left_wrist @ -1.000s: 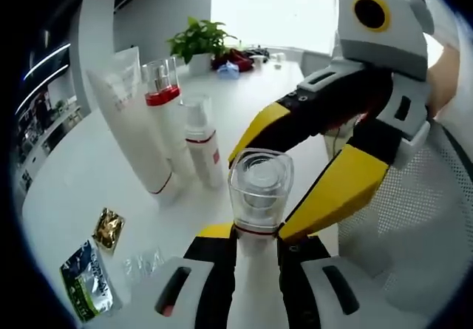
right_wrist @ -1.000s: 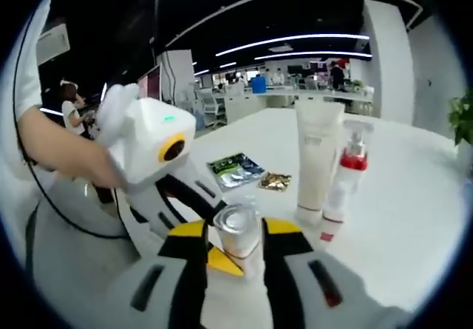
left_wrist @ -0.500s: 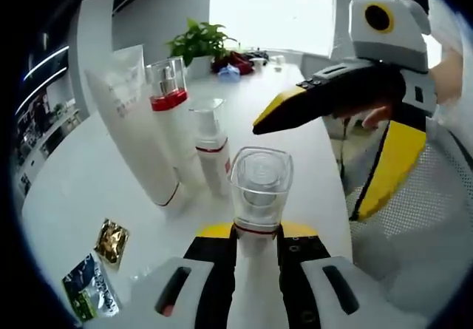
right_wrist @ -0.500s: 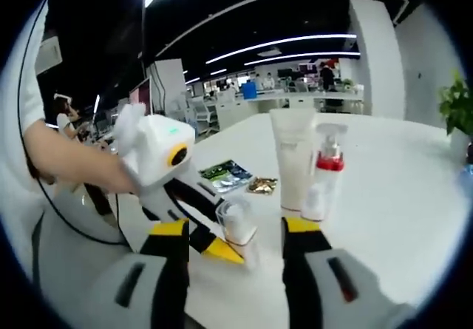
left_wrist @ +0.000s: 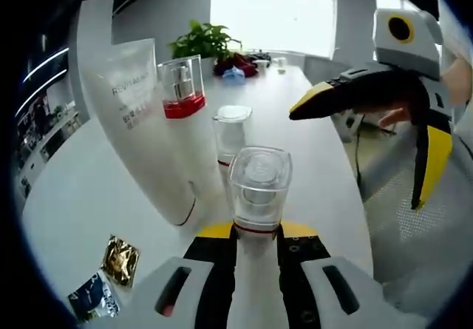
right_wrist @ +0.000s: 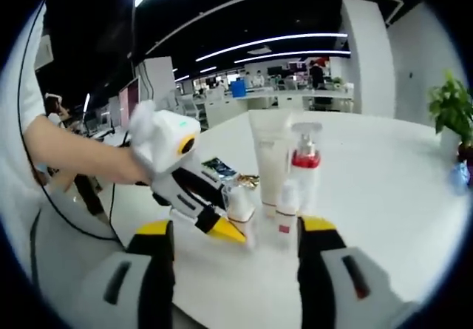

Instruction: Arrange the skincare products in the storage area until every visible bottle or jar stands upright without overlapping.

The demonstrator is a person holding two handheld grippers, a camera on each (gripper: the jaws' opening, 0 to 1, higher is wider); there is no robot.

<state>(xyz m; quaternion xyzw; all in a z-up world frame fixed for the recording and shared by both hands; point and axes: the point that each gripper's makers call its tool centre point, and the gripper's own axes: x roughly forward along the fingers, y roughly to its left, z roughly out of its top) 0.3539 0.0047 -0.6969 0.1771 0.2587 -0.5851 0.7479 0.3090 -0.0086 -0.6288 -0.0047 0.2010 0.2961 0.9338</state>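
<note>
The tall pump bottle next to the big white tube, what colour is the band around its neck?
Red, under a clear cap on the pump bottle; the left gripper view shows it best.

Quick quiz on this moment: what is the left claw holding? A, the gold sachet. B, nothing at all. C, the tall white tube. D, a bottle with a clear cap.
D: in the left gripper view, the left claw is closed around the neck of the bottle with a clear cap, while the tall white tube stands apart on the table and the gold sachet lies flat.

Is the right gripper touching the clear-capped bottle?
Apart. In the left gripper view the right gripper hangs open beside the clear-capped bottle, table between them.
</note>
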